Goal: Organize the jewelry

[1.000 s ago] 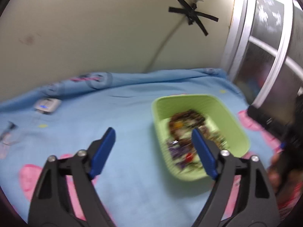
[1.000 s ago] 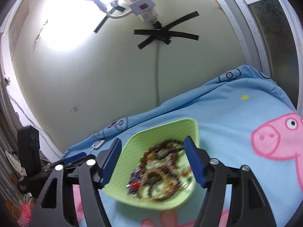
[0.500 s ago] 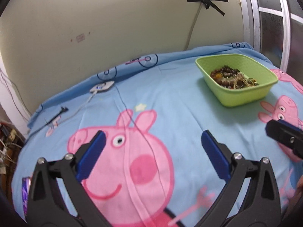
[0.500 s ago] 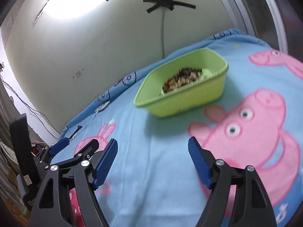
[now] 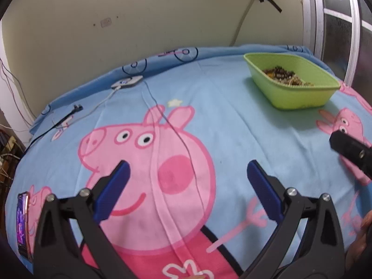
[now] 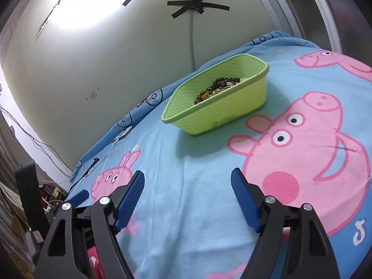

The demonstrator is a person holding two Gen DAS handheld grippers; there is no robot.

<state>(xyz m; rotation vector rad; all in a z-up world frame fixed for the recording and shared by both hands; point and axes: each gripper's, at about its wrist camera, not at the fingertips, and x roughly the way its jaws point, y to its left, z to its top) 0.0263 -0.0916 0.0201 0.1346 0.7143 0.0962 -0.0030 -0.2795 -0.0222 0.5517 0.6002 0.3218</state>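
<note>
Both grippers hang over a bed covered by a soft blue sheet (image 5: 232, 125) printed with large pink cartoon pigs; the cloth lies mostly flat, with a few shallow creases.

The left gripper (image 5: 187, 186) has its jaws spread wide with nothing between them. Its arms are matte black plastic with round silver bolts, and the fingers (image 5: 114, 188) are flat blue pads. Below them sits the biggest pig's face. The right gripper (image 6: 187, 197) is likewise wide open and empty; its blue pads (image 6: 130, 200) show fine ribbing on the inner faces.

The jewelry (image 6: 216, 87) lies heaped in a bin (image 6: 223, 114), a lime-green plastic tub, roughly rectangular with rounded corners, sloping walls and a dimpled inner surface. The heap is a tangle of dark, glossy round beads mixed with amber and pale pieces. The bin stands on the sheet toward the far side of the bed, near the cream wall (image 5: 139, 23), well apart from both grippers. In the left view it is at upper right (image 5: 300, 95), in the right view ahead of the jaws.

A thin dark cord (image 5: 181, 137) runs across the sheet. A small white device (image 5: 127, 82) with a pale cable lies near the far edge. A phone (image 5: 22, 223) with a glossy edge rests at the left edge. Black tape (image 6: 197, 5) crosses on the wall.
</note>
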